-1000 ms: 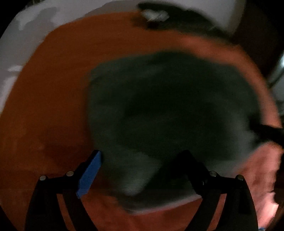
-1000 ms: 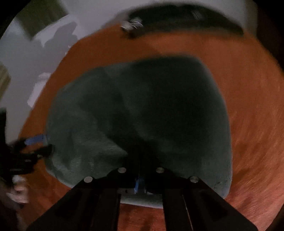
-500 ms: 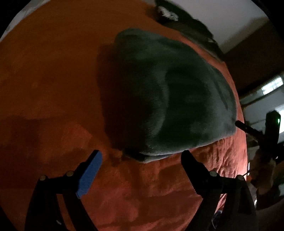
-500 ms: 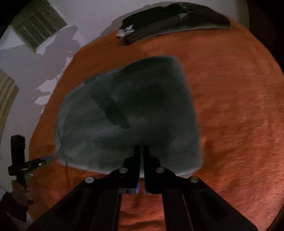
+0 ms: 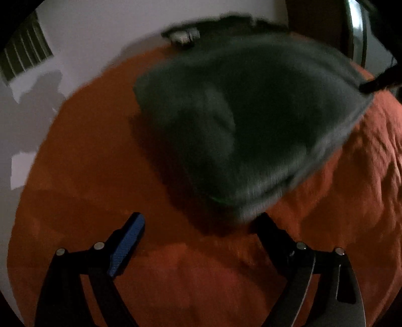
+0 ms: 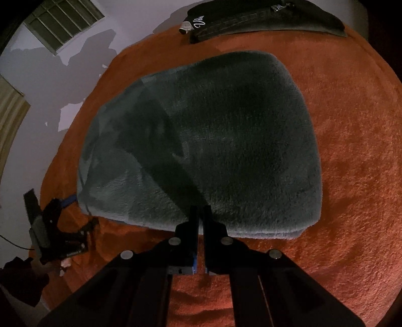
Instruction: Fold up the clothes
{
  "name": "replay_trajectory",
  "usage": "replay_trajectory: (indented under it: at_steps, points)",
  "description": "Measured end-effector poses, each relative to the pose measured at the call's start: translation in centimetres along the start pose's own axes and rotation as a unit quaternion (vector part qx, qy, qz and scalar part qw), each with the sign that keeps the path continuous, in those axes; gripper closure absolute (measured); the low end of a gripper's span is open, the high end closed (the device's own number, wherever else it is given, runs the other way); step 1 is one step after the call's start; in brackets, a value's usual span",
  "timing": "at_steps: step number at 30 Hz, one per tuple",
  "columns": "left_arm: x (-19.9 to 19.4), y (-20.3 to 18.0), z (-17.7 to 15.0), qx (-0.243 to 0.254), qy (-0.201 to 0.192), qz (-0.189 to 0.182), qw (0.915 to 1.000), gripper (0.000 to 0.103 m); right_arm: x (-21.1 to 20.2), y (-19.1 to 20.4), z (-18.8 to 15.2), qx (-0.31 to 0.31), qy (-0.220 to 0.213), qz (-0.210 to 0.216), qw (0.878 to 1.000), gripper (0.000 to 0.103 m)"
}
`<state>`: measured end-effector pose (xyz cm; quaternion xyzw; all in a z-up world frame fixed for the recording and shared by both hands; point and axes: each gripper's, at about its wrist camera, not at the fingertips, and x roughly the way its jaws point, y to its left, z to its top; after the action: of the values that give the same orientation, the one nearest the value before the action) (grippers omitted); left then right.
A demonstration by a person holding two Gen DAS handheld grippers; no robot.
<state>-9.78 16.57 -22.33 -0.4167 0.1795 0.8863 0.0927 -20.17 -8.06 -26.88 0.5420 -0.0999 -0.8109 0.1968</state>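
A dark green fleecy garment (image 6: 208, 140) lies folded in a thick rectangle on an orange blanket (image 6: 351, 140). It also shows, blurred, in the left wrist view (image 5: 246, 120). My right gripper (image 6: 200, 210) is at the garment's near edge with its jaws nearly together; a narrow gap shows and no cloth is between them. My left gripper (image 5: 201, 221) is open and empty, just short of the garment's near corner. It shows in the right wrist view (image 6: 62, 213) at the garment's left corner.
A folded black garment with white lettering (image 6: 263, 17) lies at the blanket's far edge, also in the left wrist view (image 5: 186, 37). A pale wall (image 6: 75, 65) with a window (image 6: 62, 22) stands behind. The orange blanket extends to the right.
The right gripper has drawn back to the garment's near edge, which now lies flat. The left gripper swung round and faces the garment's corner from farther off, still open.
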Motion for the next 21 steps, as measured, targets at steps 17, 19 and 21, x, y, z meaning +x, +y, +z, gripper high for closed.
replay_trajectory:
  at_steps: [17, 19, 21]
  points:
    - [-3.0, 5.0, -4.4, -0.274, 0.110, -0.100, 0.9502, 0.081, 0.3, 4.1, 0.4, -0.059, 0.003, 0.011, 0.998, 0.101]
    - [-3.7, 4.8, -3.5, -0.206, 0.088, -0.061, 0.9727, 0.073, 0.7, 4.8, 0.3, -0.068, 0.006, 0.010, 0.998, 0.101]
    - [-4.1, 4.4, -2.2, -0.146, 0.072, -0.062, 0.9848, 0.071, 1.2, 5.0, 0.2, -0.063, 0.015, 0.015, 0.998, 0.101]
